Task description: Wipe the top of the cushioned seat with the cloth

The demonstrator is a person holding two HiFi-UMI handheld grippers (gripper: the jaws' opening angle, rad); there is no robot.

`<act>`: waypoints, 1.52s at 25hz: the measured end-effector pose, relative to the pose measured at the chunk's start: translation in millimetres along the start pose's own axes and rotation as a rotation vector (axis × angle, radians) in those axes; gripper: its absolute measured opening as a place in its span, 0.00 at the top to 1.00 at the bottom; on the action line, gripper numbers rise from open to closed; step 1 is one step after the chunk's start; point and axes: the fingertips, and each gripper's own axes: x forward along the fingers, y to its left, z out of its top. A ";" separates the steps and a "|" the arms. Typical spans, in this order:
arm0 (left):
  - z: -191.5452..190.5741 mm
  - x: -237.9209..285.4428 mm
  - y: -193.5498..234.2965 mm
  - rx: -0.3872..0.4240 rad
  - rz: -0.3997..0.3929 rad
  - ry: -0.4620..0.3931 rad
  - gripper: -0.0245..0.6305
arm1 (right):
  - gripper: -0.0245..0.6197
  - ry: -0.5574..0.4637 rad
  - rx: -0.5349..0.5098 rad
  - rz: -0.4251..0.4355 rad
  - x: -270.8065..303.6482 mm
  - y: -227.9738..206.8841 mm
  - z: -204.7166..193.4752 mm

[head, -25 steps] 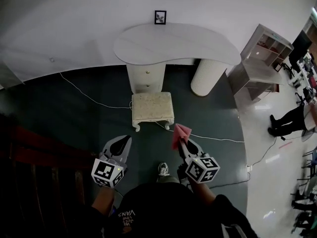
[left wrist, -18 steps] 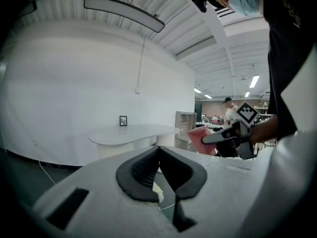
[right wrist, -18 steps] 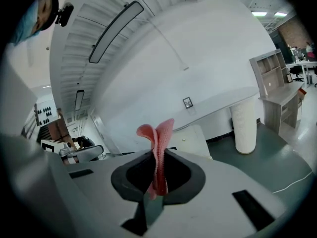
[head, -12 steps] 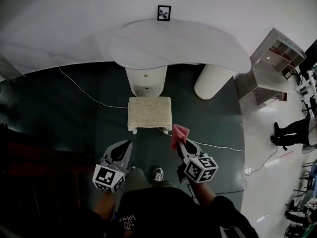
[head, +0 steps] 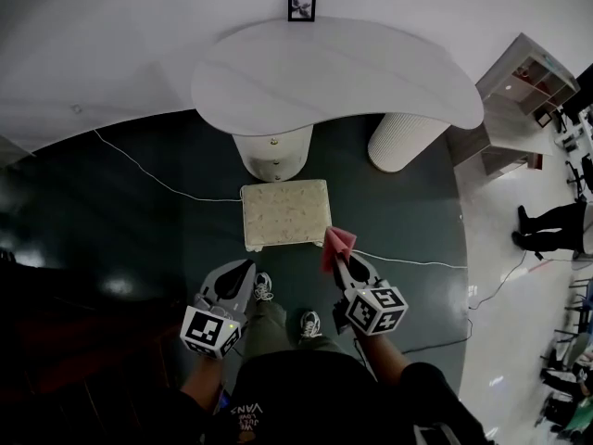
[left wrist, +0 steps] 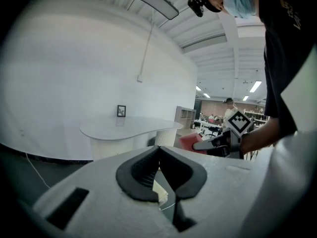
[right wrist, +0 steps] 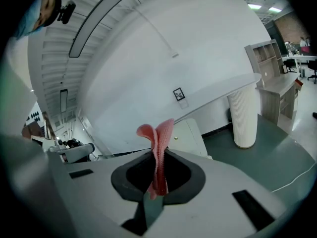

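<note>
Since no wiping has begun, the cream, square cushioned seat [head: 285, 213] stands bare on the dark green floor [head: 139, 230] at our twelve o'clock, just in front of the white kidney-shaped desk [head: 334, 72]. The pink cloth [head: 337, 245] hangs in the air off the seat's five o'clock corner, apparently not touching it. Our right gripper [head: 341, 261] is clamped on it: in the right gripper view the cloth [right wrist: 157, 148] rises from between the pressed jaws as a narrow folded ridge. Our left gripper [head: 246, 267] waits at the seat's seven o'clock, apart from it, its jaws pressed together on nothing.

We judge the bunched cloth to be the main risk. With so little of it spread out, the hard jaw tips could rub the cushion instead of the fabric. A firm drag might also tug the cloth out of the pinch. With nothing bracing the seat, a push toward twelve o'clock could slide it against the desk. The thin white cable [head: 408, 260] trails from the seat's four o'clock, where a step in could snag it.
</note>
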 end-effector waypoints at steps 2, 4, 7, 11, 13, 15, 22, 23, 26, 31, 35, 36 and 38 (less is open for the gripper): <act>3.1 9.4 17.9 -0.005 -0.016 0.006 0.94 | 0.92 -0.002 0.011 -0.007 21.5 0.5 -1.1; 2.5 19.4 35.8 -0.007 -0.034 0.015 0.94 | 0.92 0.000 0.021 -0.018 44.9 -0.9 -3.7; -10.4 35.4 63.1 -0.012 -0.065 0.032 0.94 | 0.92 0.010 0.037 -0.045 83.1 -8.1 -17.6; -35.9 53.0 93.9 -0.022 -0.091 0.049 0.94 | 0.92 0.046 0.067 -0.083 132.2 -19.7 -47.4; -47.3 61.6 107.1 -0.034 -0.093 0.050 0.94 | 0.92 0.063 0.065 -0.094 157.0 -25.7 -61.3; -60.2 70.6 120.4 -0.039 -0.094 0.049 0.94 | 0.92 0.079 0.061 -0.097 185.0 -30.7 -75.8; -96.9 83.1 146.7 -0.065 -0.075 0.045 0.94 | 0.92 0.208 -0.015 -0.062 266.9 -34.4 -134.5; -102.6 82.1 149.9 -0.074 -0.066 0.050 0.94 | 0.92 0.231 -0.033 -0.051 277.8 -32.8 -143.7; -120.7 77.0 161.9 -0.096 -0.030 0.042 0.94 | 0.92 0.288 -0.085 -0.029 312.6 -28.7 -171.6; -148.5 62.4 173.9 -0.161 0.041 0.057 0.94 | 0.92 0.382 -0.121 -0.016 376.8 -26.3 -211.7; -171.7 40.6 188.2 -0.193 0.087 0.098 0.94 | 0.92 0.438 -0.127 -0.020 428.6 -14.5 -240.0; -176.3 35.3 191.1 -0.199 0.097 0.116 0.94 | 0.92 0.448 -0.128 -0.025 439.0 -12.8 -244.9; -182.6 25.3 197.2 -0.209 0.123 0.137 0.94 | 0.92 0.466 -0.130 -0.036 455.2 -11.3 -252.7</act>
